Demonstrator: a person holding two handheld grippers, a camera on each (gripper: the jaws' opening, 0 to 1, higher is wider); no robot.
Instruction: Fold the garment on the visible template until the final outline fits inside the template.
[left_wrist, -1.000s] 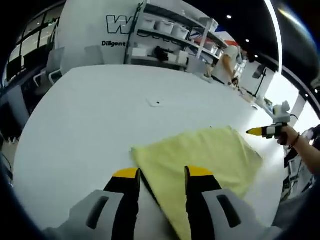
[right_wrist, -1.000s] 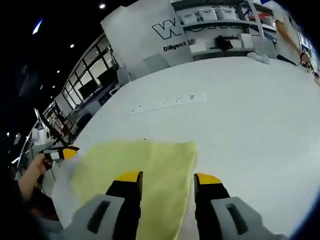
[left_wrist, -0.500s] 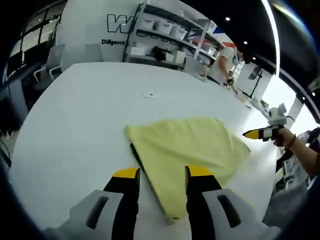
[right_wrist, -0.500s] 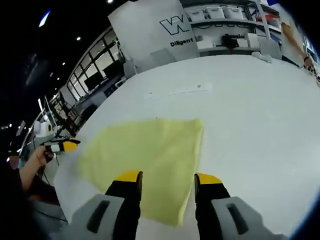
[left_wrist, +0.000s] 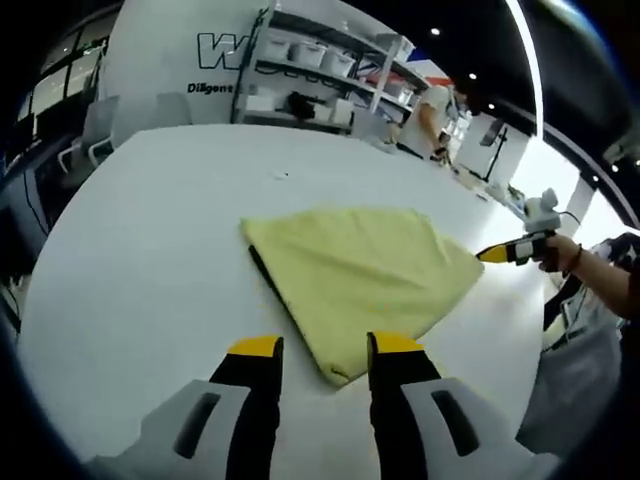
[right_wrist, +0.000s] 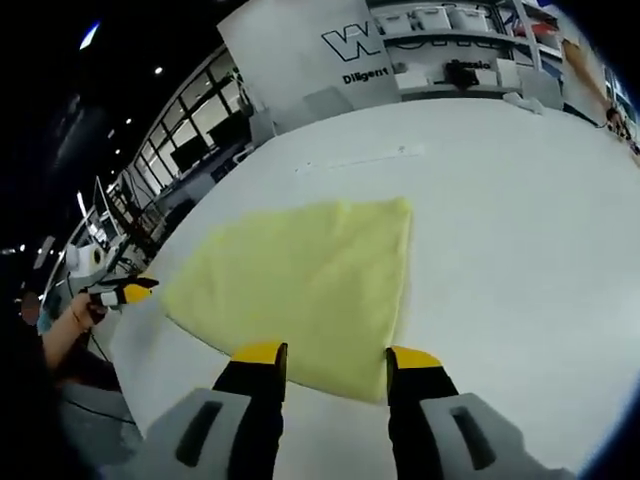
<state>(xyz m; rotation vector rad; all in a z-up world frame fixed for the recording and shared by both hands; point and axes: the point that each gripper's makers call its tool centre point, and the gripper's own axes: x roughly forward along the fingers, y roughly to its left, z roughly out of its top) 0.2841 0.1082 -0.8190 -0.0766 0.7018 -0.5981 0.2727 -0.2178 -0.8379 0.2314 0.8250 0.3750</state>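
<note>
Left gripper view: your left hand-held gripper (left_wrist: 320, 352) hangs released, jaws apart, over the near corner of one yellow garment (left_wrist: 362, 272) lying flat and folded on the white desk (left_wrist: 140, 260), with bare desk all round it. A dark line runs along its left edge. Right gripper view: your right hand-held gripper (right_wrist: 335, 357) is likewise released above the garment's (right_wrist: 300, 285) near edge.

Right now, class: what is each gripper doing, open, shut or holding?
Left gripper: open, holding nothing, above the yellow garment.
Right gripper: open, holding nothing.
</note>
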